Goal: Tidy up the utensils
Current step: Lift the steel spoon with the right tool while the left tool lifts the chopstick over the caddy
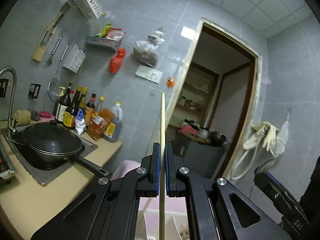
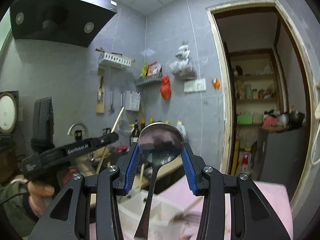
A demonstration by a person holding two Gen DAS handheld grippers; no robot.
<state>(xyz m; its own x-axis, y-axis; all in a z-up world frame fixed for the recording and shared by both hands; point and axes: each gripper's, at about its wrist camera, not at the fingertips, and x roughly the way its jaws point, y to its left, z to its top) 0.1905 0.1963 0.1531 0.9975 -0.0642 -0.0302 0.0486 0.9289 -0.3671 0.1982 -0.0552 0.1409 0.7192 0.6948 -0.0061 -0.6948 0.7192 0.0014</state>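
Observation:
My left gripper is shut on a pale wooden chopstick that stands upright between its blue pads, tip pointing up. It also shows in the right wrist view at the left, held by a hand, with the chopstick slanting up. My right gripper holds a metal spoon by its bowl, bowl up and handle hanging down, the blue pads against the bowl's edges. Below is a white divided organizer on a pink surface. The spoon's edge shows in the left wrist view.
A counter at the left holds a sink with a black wok and several sauce bottles. Wall racks and hanging bags are on the grey tiled wall. A doorway opens at the right. A range hood hangs upper left.

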